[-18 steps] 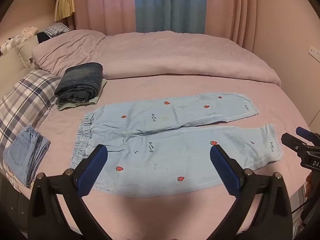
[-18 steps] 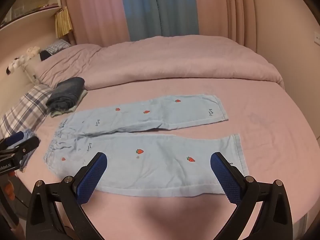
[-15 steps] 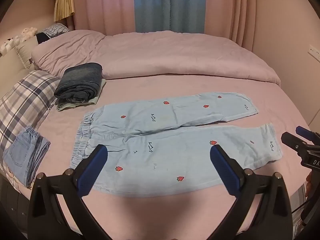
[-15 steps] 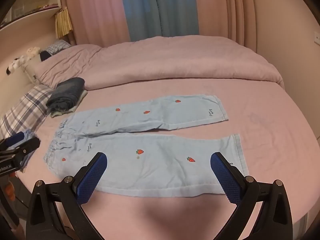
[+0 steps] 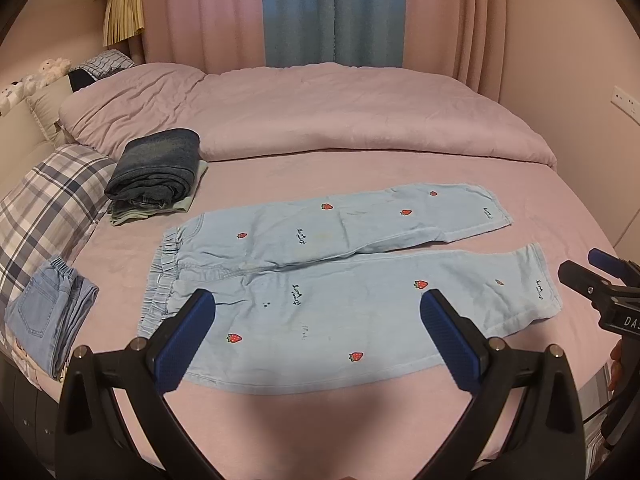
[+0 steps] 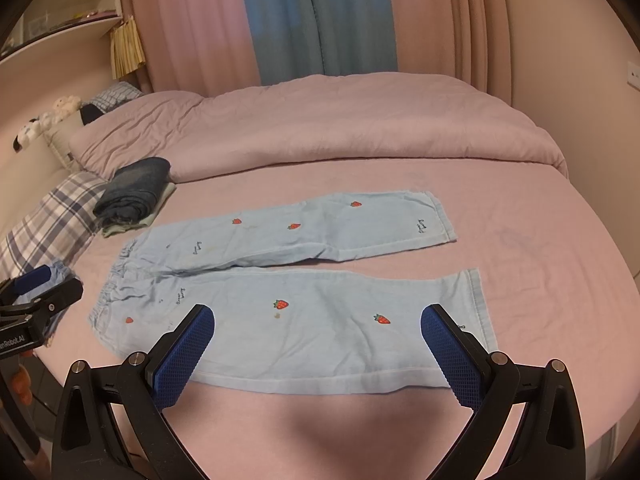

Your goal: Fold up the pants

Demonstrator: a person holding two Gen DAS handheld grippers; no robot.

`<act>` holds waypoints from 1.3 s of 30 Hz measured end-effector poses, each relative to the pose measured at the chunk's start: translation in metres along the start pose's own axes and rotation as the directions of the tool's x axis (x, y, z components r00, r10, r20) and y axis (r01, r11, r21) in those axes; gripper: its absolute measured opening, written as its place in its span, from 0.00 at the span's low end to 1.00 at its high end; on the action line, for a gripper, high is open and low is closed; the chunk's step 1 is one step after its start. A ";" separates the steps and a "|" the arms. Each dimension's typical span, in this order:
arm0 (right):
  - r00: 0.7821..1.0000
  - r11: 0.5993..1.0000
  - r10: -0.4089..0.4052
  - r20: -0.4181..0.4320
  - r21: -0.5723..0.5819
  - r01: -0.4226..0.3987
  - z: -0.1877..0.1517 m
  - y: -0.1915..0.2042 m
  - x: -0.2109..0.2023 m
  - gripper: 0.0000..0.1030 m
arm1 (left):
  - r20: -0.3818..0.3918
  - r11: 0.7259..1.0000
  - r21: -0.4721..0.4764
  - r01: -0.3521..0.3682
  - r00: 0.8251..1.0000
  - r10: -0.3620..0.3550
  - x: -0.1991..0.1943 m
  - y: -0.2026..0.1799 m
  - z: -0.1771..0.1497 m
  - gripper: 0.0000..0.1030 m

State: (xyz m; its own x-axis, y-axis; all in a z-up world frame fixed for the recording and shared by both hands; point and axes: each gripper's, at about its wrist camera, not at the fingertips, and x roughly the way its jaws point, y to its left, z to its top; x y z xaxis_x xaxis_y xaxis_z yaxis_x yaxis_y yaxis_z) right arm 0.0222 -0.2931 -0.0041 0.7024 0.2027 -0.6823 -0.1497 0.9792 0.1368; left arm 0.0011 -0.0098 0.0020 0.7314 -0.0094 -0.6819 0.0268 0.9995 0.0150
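Note:
Light blue pants (image 5: 344,280) with red strawberry prints lie flat on the pink bed, waistband to the left, both legs spread to the right. They also show in the right wrist view (image 6: 296,292). My left gripper (image 5: 318,340) is open and empty, above the near edge of the pants toward the waist side. My right gripper (image 6: 318,344) is open and empty, above the near leg toward the cuff. The right gripper shows at the right edge of the left wrist view (image 5: 600,284). The left gripper shows at the left edge of the right wrist view (image 6: 36,296).
A folded dark denim stack (image 5: 156,172) lies at the back left of the pants. Small folded light jeans (image 5: 48,316) lie at the bed's left edge on a plaid pillow (image 5: 44,208). A bunched pink duvet (image 5: 320,112) fills the far side. Curtains hang behind.
Both views have shifted very slightly. The pants lie as before and both grippers stay open.

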 end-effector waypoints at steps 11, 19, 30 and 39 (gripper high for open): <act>1.000 1.000 0.005 0.004 0.000 -0.005 0.001 -0.001 -0.002 1.00 | -0.020 1.000 -0.003 0.005 1.000 -0.005 0.001 -0.003 0.001 1.00; 1.000 1.000 -0.001 0.003 0.000 0.001 0.000 0.000 -0.004 1.00 | 0.013 1.000 0.008 0.003 1.000 -0.003 0.001 -0.004 0.000 1.00; 1.000 0.999 -0.026 -0.014 -0.025 0.025 0.000 0.001 -0.003 1.00 | -0.033 1.000 -0.016 0.014 0.999 -0.015 0.002 -0.006 0.002 1.00; 1.000 0.998 -0.030 -0.008 -0.048 0.029 -0.002 0.002 -0.002 1.00 | -0.093 0.995 -0.085 0.048 0.994 -0.056 0.008 0.001 0.003 1.00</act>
State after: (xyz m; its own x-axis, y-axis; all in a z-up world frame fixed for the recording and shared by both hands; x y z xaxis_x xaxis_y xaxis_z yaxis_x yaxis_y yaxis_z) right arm 0.0196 -0.2917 -0.0040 0.7011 0.1737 -0.6916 -0.1627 0.9833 0.0820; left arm 0.0087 -0.0092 -0.0015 0.6622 -0.0625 -0.7467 0.0042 0.9968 -0.0797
